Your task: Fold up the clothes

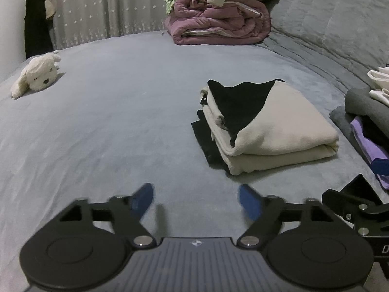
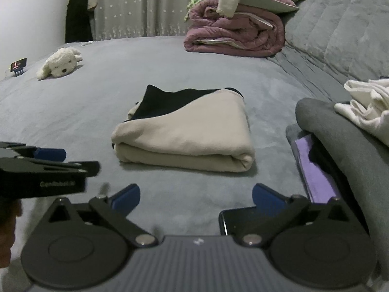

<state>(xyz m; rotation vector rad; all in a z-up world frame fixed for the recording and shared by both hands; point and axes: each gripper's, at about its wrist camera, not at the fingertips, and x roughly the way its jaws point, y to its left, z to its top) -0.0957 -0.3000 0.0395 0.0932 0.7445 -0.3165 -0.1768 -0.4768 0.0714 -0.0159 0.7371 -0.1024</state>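
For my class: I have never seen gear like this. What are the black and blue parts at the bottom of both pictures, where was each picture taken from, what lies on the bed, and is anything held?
A person holds a two-finger gripper in each hand; there is no robot arm. A camera on each gripper looks along its blue fingers. One picture comes from the left gripper, the other from the right gripper.

On the grey bed lie a folded beige and black garment, a white toy dog, a rolled purple quilt and, at the right, a pile of clothes. A dark phone lies by the right gripper.

Both grippers are open and hold nothing.
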